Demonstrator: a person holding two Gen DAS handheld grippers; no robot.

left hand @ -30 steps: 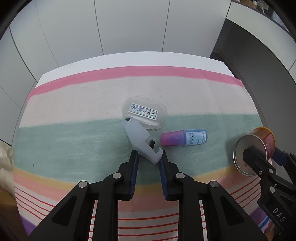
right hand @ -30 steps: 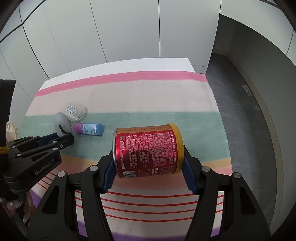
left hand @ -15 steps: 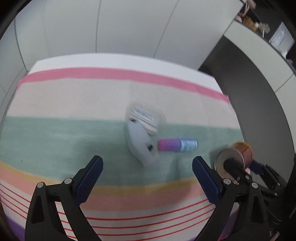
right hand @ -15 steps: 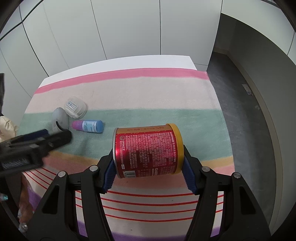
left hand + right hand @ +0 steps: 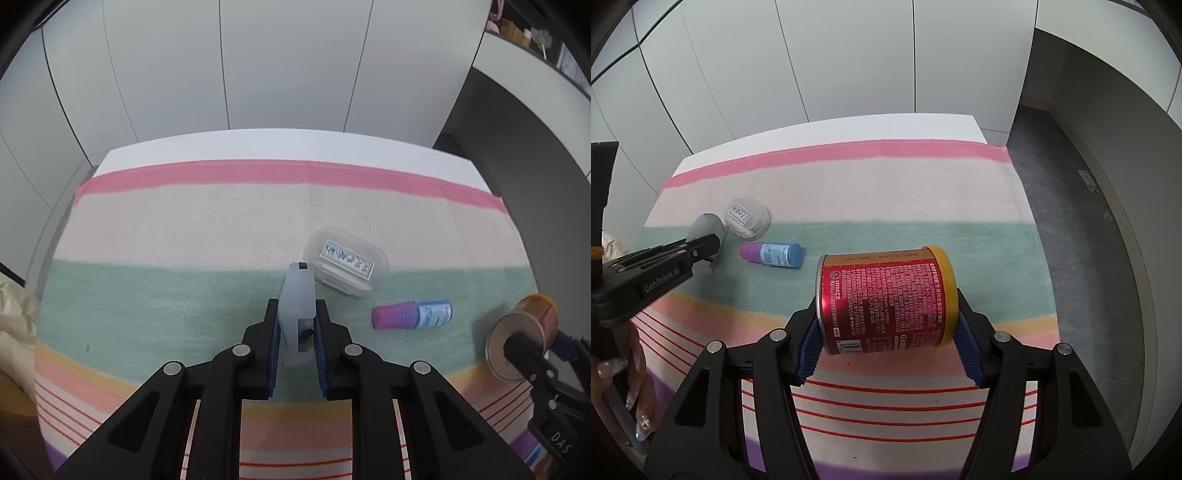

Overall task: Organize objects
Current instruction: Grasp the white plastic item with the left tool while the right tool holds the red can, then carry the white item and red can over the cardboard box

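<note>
Striped cloth (image 5: 184,229) spread beneath both grippers. Red can (image 5: 886,299) pinched sideways across its ends by right gripper (image 5: 886,343), jaws wide. Left gripper (image 5: 297,332) clamped narrow on translucent plastic piece (image 5: 297,295). Beyond and right of left jaws, clear oval case (image 5: 347,262); nearer right, pink-capped blue bottle (image 5: 412,314). Can's far side hidden; plastic piece's lower end masked by pads.

Red can (image 5: 886,299) sideways between right gripper (image 5: 886,350) jaws, above striped cloth (image 5: 886,199); small blue bottle (image 5: 772,254) beyond.
</note>
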